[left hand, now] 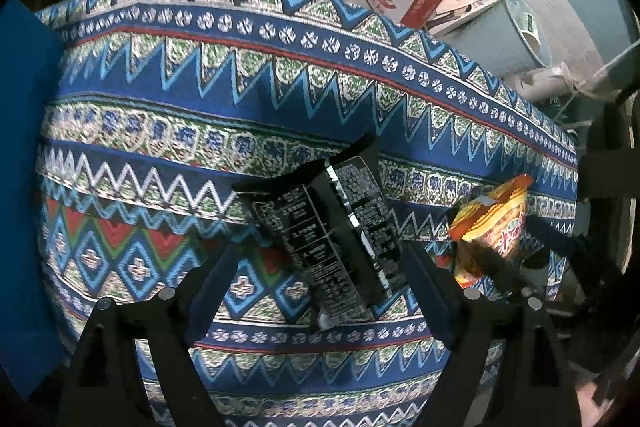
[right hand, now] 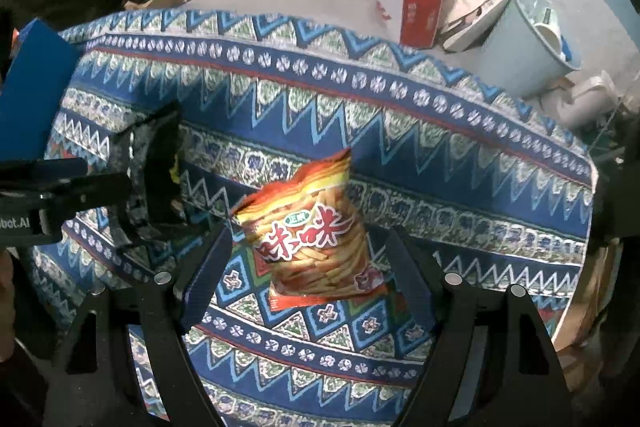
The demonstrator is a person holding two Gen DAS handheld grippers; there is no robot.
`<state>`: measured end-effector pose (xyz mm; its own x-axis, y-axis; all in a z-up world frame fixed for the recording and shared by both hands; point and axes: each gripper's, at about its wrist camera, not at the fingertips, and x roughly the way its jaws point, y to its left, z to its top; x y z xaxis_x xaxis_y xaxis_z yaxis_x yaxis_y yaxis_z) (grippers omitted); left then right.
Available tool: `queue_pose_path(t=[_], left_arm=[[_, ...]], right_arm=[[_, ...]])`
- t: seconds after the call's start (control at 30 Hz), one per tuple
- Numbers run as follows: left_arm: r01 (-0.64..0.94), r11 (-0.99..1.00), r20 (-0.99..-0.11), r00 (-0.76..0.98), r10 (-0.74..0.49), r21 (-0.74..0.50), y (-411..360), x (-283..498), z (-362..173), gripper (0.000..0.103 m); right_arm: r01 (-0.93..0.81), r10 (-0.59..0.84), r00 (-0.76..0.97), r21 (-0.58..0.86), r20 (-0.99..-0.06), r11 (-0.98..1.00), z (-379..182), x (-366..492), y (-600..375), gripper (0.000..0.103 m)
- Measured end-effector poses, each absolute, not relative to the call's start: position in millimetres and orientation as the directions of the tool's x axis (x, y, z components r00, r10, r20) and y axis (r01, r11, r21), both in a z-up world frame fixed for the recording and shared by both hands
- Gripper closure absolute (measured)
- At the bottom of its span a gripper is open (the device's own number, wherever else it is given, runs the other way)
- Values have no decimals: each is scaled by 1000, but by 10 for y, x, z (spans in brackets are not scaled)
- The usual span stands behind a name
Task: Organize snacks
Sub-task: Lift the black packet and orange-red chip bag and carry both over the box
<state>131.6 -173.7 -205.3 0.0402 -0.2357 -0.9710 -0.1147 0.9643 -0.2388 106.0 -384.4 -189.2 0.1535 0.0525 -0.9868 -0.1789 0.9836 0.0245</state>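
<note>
A worktop [left hand: 280,75] covered by a blue patterned cloth is seen from both wrist views. In the left wrist view, a black snack bag [left hand: 332,227] is seen lying on the cloth with its printed back upward, between the spread fingers of the left gripper [left hand: 320,267]. The fingers are held wide apart and nothing is clasped; no contact with the bag can be made out. To the right, an orange snack bag [left hand: 496,227] is seen, with the dark fingers of the other gripper on either side of it.

In the right wrist view, the same orange snack bag [right hand: 316,231], printed with fries, is framed between the fingers of the right gripper [right hand: 308,247], which are likewise spread. Whether the bag is touched by them cannot be told. The black bag [right hand: 152,171] is seen at the left, beside the left gripper's body.

Beyond the worktop, a red and white paper bag [right hand: 412,3] stuffed with wrappers and a pale blue bin [right hand: 524,51] are seen on the floor.
</note>
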Motion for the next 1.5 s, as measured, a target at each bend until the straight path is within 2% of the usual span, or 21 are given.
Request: queue_pose_path(t=[0.33,0.37,0.4,0.43,0.47,0.5,0.57,0.67,1.27,1.5], left_arm=[[-72,969,-972,-7,-237,-236,-1939,1352,-2344,14],[-49,972,-974,3,-228,-228,-1965,1343,-2333,15],[-11,974,-974,14,-226,-227,-1997,1327,-2320,15],[13,975,-975,19,-223,-223,-2060,1338,-2305,18],[50,975,-975,25,-219,-218,-2094,1320,-2298,26],[76,975,-977,31,-210,-207,-2113,1301,-2290,35],[109,974,-978,44,-203,-197,-2116,1263,-2271,46],[127,968,-972,56,-227,-218,-2047,1229,-2204,53],[228,970,-951,272,-147,-84,-1343,963,-1397,54],[229,969,-924,341,-171,-95,-970,755,-1001,54]], right_arm=[[-197,12,154,-19,-988,980,-2108,1083,-3875,26],[-194,23,153,-7,-988,981,-2113,1078,-3886,29],[-191,37,152,8,-988,982,-2121,1081,-3898,39],[-190,40,149,11,-988,982,-2135,1089,-3895,43],[-195,34,149,4,-988,981,-2149,1092,-3888,44],[-201,29,148,-1,-989,980,-2157,1086,-3875,49],[-206,28,150,-4,-988,979,-2148,1090,-3846,55],[-200,37,163,4,-986,980,-2091,1099,-3790,61],[-222,78,293,11,-953,975,-1402,1103,-3241,63],[-257,134,351,42,-927,965,-1026,1019,-2859,63]])
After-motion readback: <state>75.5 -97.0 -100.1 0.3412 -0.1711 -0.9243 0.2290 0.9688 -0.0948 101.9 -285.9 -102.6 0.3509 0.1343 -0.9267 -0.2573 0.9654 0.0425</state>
